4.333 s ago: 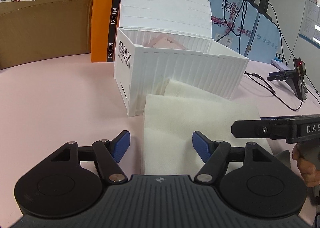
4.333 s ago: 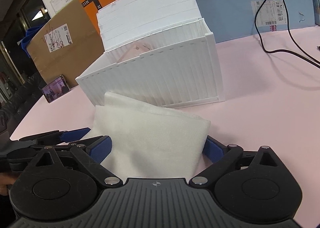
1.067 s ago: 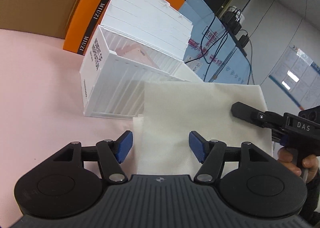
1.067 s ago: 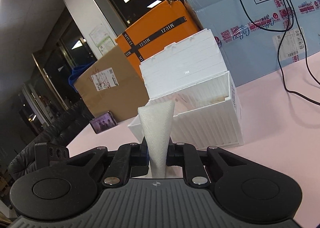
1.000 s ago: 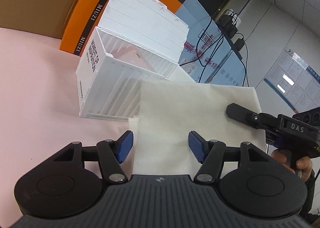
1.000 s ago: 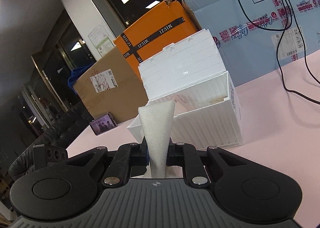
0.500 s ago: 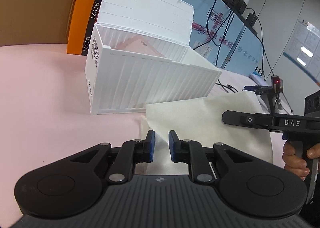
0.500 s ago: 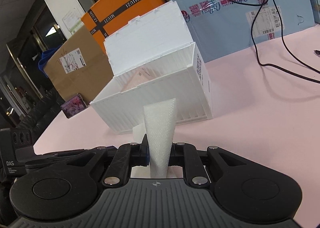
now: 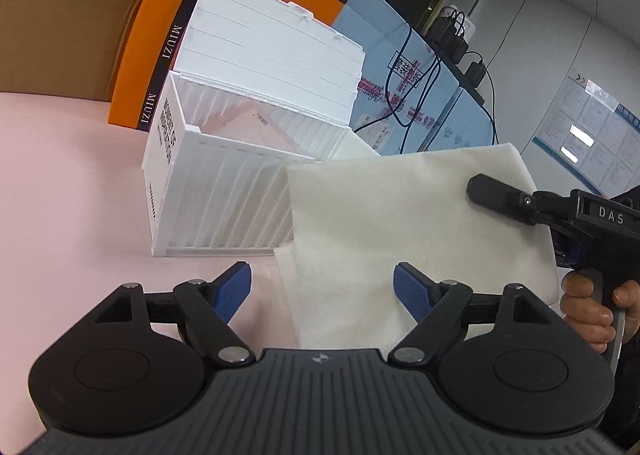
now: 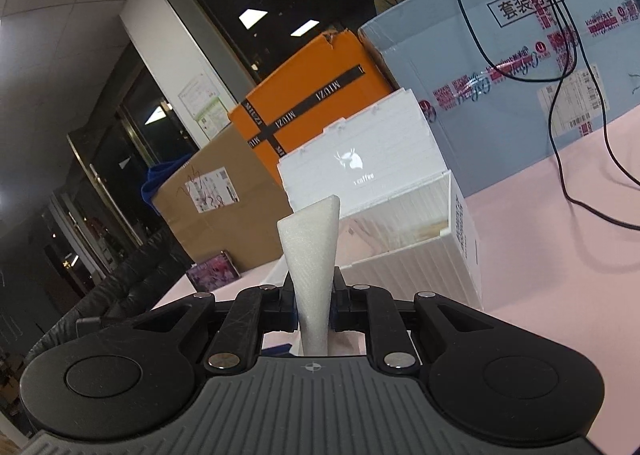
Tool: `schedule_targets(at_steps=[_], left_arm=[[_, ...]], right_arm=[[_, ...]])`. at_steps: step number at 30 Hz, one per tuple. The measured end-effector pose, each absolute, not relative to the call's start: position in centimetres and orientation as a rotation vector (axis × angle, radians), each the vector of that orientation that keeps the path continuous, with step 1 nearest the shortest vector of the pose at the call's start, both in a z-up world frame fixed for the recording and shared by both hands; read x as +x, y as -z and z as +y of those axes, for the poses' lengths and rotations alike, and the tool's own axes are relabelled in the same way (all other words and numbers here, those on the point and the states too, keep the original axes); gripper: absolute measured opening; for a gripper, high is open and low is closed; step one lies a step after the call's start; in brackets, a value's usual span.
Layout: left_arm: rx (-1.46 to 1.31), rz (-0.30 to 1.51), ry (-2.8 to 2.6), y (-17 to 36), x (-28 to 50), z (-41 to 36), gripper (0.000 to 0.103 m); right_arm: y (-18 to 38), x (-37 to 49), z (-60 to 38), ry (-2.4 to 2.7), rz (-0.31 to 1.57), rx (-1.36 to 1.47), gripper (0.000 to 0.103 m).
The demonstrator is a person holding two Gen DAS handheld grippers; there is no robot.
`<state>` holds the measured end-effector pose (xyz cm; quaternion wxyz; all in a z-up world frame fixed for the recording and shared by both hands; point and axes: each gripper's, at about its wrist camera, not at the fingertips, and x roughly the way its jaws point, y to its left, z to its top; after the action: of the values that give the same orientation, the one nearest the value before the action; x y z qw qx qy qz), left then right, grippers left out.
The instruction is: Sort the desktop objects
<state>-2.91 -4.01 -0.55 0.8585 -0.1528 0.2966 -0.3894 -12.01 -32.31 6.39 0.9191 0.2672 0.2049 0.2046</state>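
Right gripper [image 10: 314, 309] fingers clamped on foam sheet [image 9: 412, 231] edge — sheet held up off pink table [image 9: 60, 195], likely for drop into open white box [image 9: 224, 191] just beyond. Left gripper [image 9: 322, 289] fingers wide apart, gripping nothing — sheet's lower part hangs between them.

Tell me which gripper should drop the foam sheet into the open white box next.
Right. The right gripper is already shut on the foam sheet, held up beside the white box. The left gripper is open and holds nothing.
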Motion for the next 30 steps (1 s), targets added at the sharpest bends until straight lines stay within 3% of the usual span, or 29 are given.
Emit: schedule_targets(at_steps=[5, 7, 12, 30], left_arm=[[-0.384, 0.640, 0.866, 0.7, -2.4, -4.0, 0.073], [-0.452, 0.649, 0.903, 0.9, -1.8, -3.9, 0.060], [-0.508, 0.617, 0.921, 0.5, -1.5, -3.8, 0.044], [-0.540, 0.359, 0.840, -5.9, 0.4, -1.5, 0.044]], right_arm=[[-8.0, -11.8, -31.8, -0.457, 0.395, 0.543, 0.013], [-8.4, -11.5, -31.5, -0.461, 0.392, 0.536, 0.013], [-9.6, -11.0, -30.8, -0.472, 0.385, 0.518, 0.013], [-16.1, -4.1, -27.2, -0.555, 0.287, 0.450, 0.013]])
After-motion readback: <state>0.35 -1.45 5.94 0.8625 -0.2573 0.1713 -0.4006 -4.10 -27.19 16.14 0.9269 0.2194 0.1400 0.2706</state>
